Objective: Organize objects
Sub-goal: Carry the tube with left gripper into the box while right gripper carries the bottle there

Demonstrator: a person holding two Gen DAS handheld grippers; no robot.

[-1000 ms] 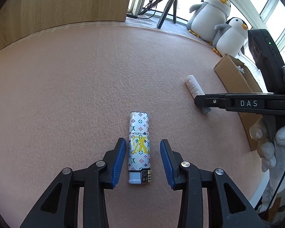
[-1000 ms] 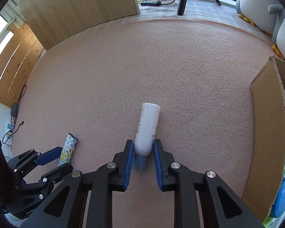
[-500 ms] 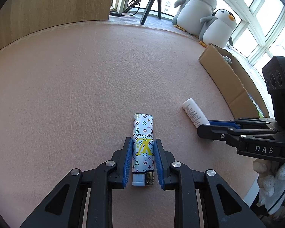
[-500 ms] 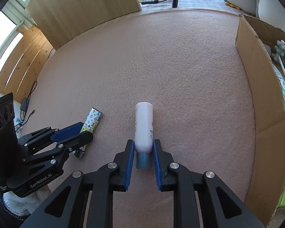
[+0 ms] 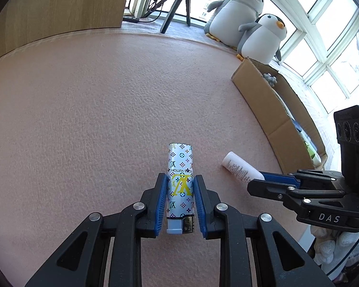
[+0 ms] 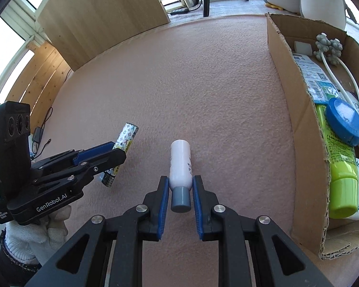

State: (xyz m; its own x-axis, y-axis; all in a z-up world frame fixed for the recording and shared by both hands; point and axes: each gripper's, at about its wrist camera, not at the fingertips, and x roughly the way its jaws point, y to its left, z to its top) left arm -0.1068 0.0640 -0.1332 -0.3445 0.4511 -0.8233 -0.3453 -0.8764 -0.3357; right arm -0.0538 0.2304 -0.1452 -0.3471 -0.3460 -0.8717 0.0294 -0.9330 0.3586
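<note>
A white lighter (image 5: pixel 181 181) with coloured monogram print and a yellow logo is clamped between the blue pads of my left gripper (image 5: pixel 180 179), which is shut on it and holds it above the pink carpet. In the right wrist view the same lighter (image 6: pixel 124 143) pokes out of the left gripper (image 6: pixel 112 153). My right gripper (image 6: pixel 180 179) is shut on a small white bottle (image 6: pixel 180 165) with a grey cap, gripping near the cap. The left wrist view shows that bottle (image 5: pixel 240 168) sticking out of the right gripper (image 5: pixel 265 179).
An open cardboard box (image 6: pixel 296 110) lies to the right, holding a green bottle (image 6: pixel 338 172), a blue lid (image 6: pixel 345 124) and several packets. Two plush penguins (image 5: pixel 246 14) and a tripod stand by the windows. A wooden panel (image 6: pixel 103 16) is at the back. A gloved hand (image 6: pixel 36 234) holds the left gripper.
My left gripper went from open around the lighter to shut on it, then lifted it. The right gripper carried the white bottle up and toward the cardboard box.
</note>
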